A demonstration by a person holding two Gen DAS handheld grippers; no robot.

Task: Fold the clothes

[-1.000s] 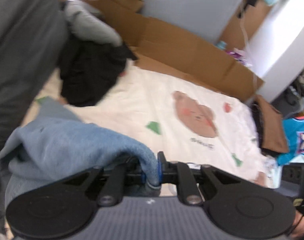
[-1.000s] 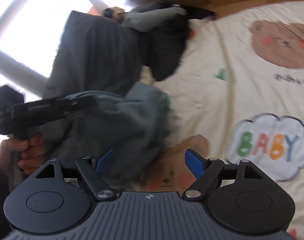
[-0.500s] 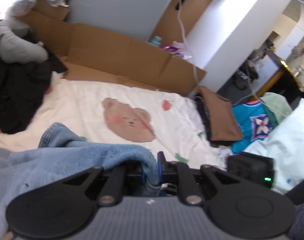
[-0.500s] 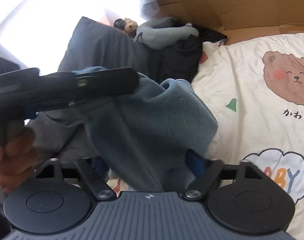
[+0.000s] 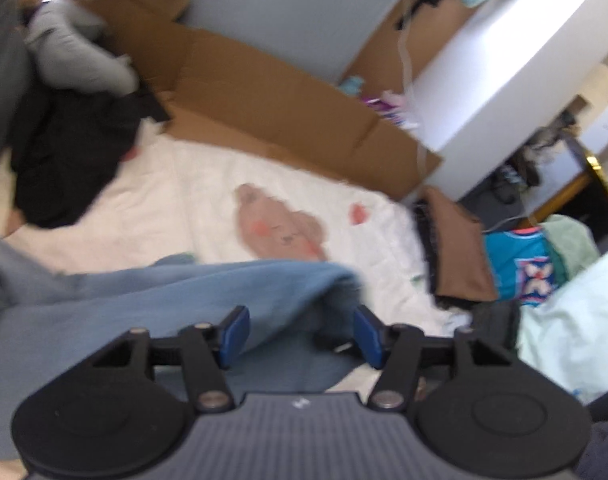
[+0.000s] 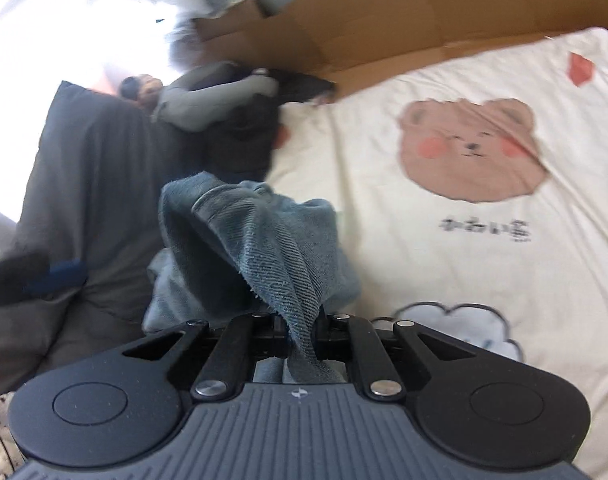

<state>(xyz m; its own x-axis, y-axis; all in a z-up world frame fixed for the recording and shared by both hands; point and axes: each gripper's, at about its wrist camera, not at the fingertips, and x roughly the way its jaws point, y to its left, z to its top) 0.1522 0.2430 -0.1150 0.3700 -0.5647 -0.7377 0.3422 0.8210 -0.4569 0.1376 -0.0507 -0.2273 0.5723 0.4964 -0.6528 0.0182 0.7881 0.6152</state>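
Observation:
The blue denim garment (image 5: 176, 296) lies across the cream bear-print blanket (image 5: 176, 184) in the left wrist view. My left gripper (image 5: 300, 326) is opening. A fold of denim sits loosely between its blue pads (image 5: 234, 330), which stand apart from the cloth. In the right wrist view my right gripper (image 6: 300, 322) is closing, its pads pinched on a frayed edge of the denim garment (image 6: 260, 240). The cloth rises in a bunched peak over the blanket (image 6: 384, 248). The left gripper (image 6: 36, 276) shows as a blur at the left edge.
A pile of dark clothes (image 5: 64, 160) and a grey garment (image 5: 80, 60) sit at the blanket's far left. Flattened cardboard (image 5: 264, 92) lines the far side. A folded brown garment (image 5: 456, 252), a teal jersey (image 5: 520, 256) and a pale pillow (image 5: 576, 328) lie at right.
My left gripper has let go of the denim and its jaws have spread. My right gripper has come onto the garment and shut on its edge, which now hangs from it.

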